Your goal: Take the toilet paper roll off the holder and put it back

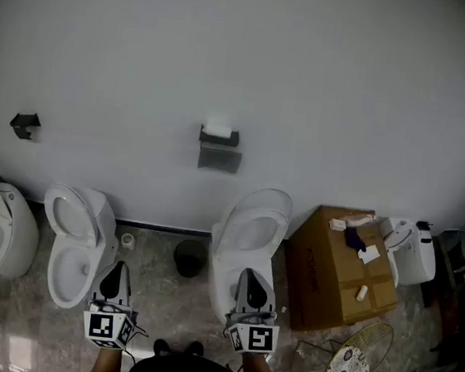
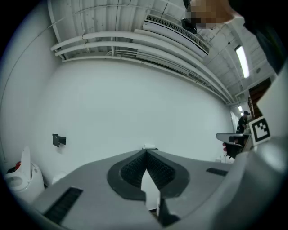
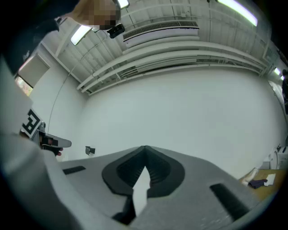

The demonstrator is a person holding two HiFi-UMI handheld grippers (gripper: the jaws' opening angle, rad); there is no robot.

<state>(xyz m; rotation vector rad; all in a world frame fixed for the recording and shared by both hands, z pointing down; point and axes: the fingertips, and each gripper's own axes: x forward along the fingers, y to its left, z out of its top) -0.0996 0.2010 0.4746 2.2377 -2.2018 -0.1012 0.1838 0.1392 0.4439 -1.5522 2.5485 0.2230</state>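
Observation:
A white toilet paper roll (image 1: pixel 217 128) sits at the top of a dark grey holder (image 1: pixel 219 151) fixed to the white wall, above and between two toilets. Both grippers are low in the head view, far short of the wall. My left gripper (image 1: pixel 118 268) is shut and empty, pointing level at the wall. In the left gripper view the roll (image 2: pixel 149 147) peeks just over the closed jaw tips (image 2: pixel 146 151). My right gripper (image 1: pixel 252 275) is also shut with nothing in it, and it is tilted slightly upward (image 3: pixel 145 148).
A second small black holder (image 1: pixel 25 125) hangs on the wall at the left. Three white toilets (image 1: pixel 247 241) stand along the wall. A dark bin (image 1: pixel 190 258) sits between two of them. At the right stands a cardboard box (image 1: pixel 336 268) with small items on it.

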